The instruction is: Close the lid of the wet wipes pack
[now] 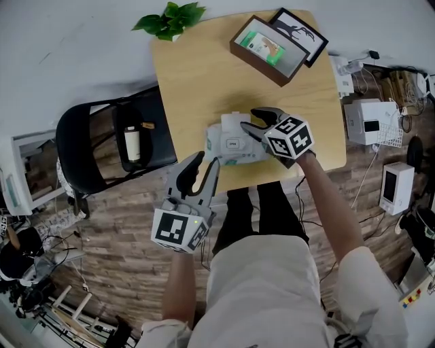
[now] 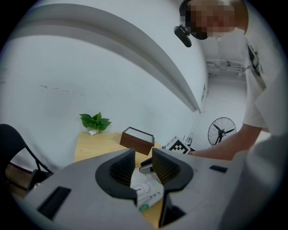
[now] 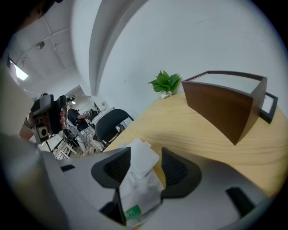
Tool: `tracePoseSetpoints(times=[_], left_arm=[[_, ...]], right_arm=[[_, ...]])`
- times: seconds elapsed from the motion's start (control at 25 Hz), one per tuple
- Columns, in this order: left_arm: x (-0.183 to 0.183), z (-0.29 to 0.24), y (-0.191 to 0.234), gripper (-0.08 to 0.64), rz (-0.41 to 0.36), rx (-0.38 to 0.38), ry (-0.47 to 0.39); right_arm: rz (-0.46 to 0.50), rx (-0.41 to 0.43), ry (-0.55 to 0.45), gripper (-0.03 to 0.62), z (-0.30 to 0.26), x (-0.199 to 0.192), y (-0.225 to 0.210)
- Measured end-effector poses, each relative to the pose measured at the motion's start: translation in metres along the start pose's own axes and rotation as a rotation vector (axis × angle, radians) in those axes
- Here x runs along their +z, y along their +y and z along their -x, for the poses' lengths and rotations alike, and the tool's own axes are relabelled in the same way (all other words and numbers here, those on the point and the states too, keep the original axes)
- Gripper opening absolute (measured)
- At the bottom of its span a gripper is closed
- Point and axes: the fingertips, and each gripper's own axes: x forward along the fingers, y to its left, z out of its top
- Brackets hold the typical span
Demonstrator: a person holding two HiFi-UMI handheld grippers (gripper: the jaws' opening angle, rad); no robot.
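The white wet wipes pack (image 1: 234,144) lies near the front edge of the wooden table (image 1: 197,75). Its lid (image 1: 234,122) stands open on the far side. My right gripper (image 1: 253,120) is open at the pack's right end. In the right gripper view the raised lid (image 3: 143,158) stands between the jaws, and the pack (image 3: 135,193) lies below them. My left gripper (image 1: 207,160) hovers open at the pack's near left corner, holding nothing. Through its jaws in the left gripper view, the pack (image 2: 146,188) lies ahead, with a right gripper finger (image 2: 146,167) above it.
At the table's far right corner stand a brown box (image 1: 268,49) and a framed picture (image 1: 302,30). A green plant (image 1: 170,17) sits at the far left corner. A black chair (image 1: 112,146) carrying a bottle (image 1: 132,143) stands left of the table; white devices (image 1: 370,122) lie right.
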Motion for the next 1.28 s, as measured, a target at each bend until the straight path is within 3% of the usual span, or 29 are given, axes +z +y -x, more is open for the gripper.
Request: tracePoseSetpoints(times=[0.56,1.28], left_arm=[[0.0,-0.002,0.003,0.114,0.005,0.011,0.0],[0.009,0.006,0.005,0.114,0.007,0.003,-0.026]], right_arm=[[-0.022,0.058,0.038,0.213,-0.011,-0.006,0.003],[0.037,0.05,0.04,0.225,-0.001,0.005,0.017]])
